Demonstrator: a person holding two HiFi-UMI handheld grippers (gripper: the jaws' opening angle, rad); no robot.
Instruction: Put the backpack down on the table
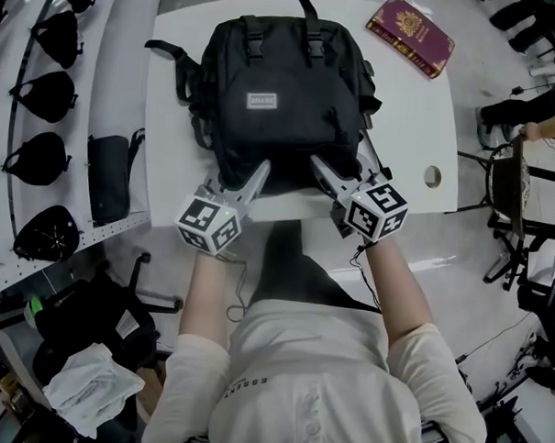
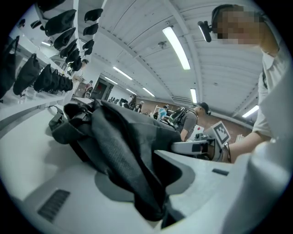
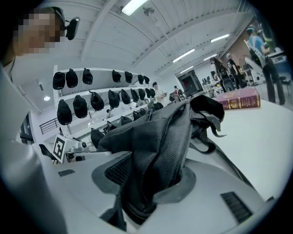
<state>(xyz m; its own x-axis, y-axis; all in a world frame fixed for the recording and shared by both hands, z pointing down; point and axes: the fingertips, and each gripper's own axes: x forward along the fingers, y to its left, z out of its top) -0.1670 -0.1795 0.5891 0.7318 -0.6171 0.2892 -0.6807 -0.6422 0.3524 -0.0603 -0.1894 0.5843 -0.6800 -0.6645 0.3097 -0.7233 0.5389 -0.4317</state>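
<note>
The black backpack [image 1: 274,96] lies flat on the white table [image 1: 173,101], straps toward the far edge. Both grippers reach in at its near edge. My left gripper [image 1: 259,174] is shut on a fold of the bag's dark fabric [image 2: 114,146], which fills the gap between the jaws of the left gripper [image 2: 139,176]. My right gripper [image 1: 318,165] stands open wider. A loose bunch of the backpack's mesh fabric [image 3: 160,137] still sits between the jaws of this right gripper [image 3: 155,180], without being clamped.
A dark red book [image 1: 410,34] lies at the table's far right corner, also in the right gripper view [image 3: 238,99]. A round cable hole [image 1: 432,177] is near the right edge. Black caps [image 1: 44,96] and a pouch [image 1: 108,176] hang on the left rack. A chair [image 1: 508,189] stands at right.
</note>
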